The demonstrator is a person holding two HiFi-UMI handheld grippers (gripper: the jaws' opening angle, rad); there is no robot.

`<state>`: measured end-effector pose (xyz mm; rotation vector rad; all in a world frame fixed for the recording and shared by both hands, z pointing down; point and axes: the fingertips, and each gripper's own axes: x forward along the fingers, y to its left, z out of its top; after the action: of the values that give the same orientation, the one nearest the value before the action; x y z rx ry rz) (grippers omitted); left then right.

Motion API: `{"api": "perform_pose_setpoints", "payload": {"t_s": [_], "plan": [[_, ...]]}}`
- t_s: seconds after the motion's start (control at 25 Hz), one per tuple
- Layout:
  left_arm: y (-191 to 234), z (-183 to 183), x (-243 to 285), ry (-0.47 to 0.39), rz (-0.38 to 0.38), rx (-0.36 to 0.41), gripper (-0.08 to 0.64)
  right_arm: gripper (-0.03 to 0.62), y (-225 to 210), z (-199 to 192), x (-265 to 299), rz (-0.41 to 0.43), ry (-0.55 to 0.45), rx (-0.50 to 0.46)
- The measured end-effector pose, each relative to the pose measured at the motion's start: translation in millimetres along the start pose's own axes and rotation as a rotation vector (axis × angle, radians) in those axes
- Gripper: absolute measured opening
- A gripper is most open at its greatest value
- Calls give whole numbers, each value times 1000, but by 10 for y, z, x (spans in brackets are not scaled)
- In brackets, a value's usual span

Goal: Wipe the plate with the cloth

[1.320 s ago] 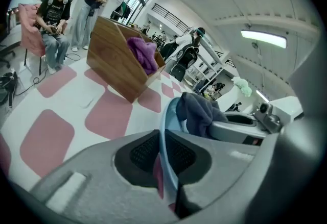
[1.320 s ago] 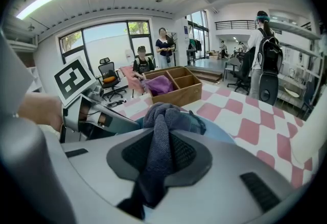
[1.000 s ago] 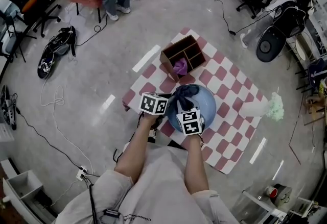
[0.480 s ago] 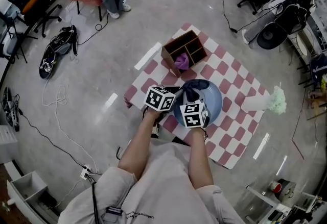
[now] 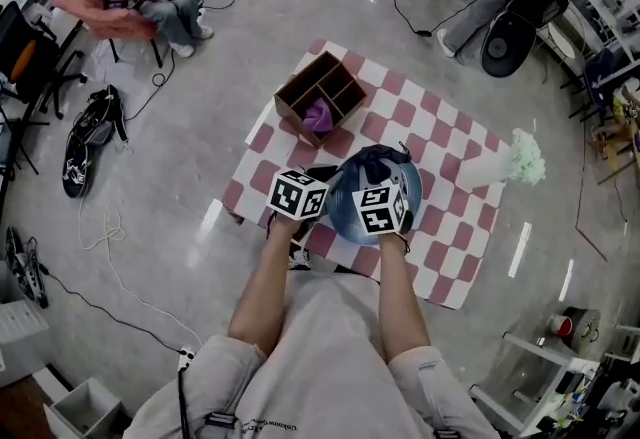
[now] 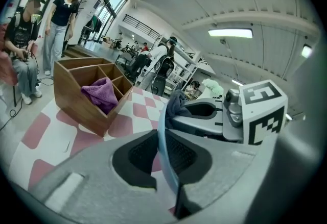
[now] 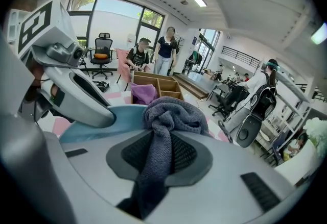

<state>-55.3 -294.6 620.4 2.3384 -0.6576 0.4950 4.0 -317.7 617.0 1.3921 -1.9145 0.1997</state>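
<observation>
A light blue plate (image 5: 402,189) is held above the checked mat, its rim (image 6: 164,149) standing edge-on between the jaws of my left gripper (image 5: 332,191), which is shut on it. My right gripper (image 5: 378,179) is shut on a dark grey-blue knitted cloth (image 7: 166,116). The cloth (image 5: 375,161) bunches against the plate's far part. In the right gripper view the plate (image 7: 110,120) shows to the left of the cloth, under the left gripper's finger (image 7: 76,96). The plate's lower part is hidden behind both marker cubes.
A red and white checked mat (image 5: 445,152) lies on the floor. On its far corner sits a wooden compartment box (image 5: 318,92) with a purple cloth (image 5: 320,114) in it. A white vase with green tufts (image 5: 500,167) lies at the right. People and office chairs stand further off.
The head view has shifted. My right gripper with the cloth has moved a little forward and to the right over the plate. The left gripper keeps its hold on the rim.
</observation>
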Motion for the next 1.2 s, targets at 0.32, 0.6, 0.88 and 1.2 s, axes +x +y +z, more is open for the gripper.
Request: {"api": "perform_pose_setpoints", "payload": {"t_s": [0.32,0.6,0.88,1.2], "plan": [[-12,-35,41,20,2,21,41,84,-248,-242,42,-30,50,-14],[41,-190,31,59,34,42,46,84,-247,-611,94,-33,119,3],[98,-250,11,64,53,21,46,81,-283,-880,110,-43,168,-5],[178,-308,26,74,82,5,46,77,-249,-1311,37,-34,264,-44]]}}
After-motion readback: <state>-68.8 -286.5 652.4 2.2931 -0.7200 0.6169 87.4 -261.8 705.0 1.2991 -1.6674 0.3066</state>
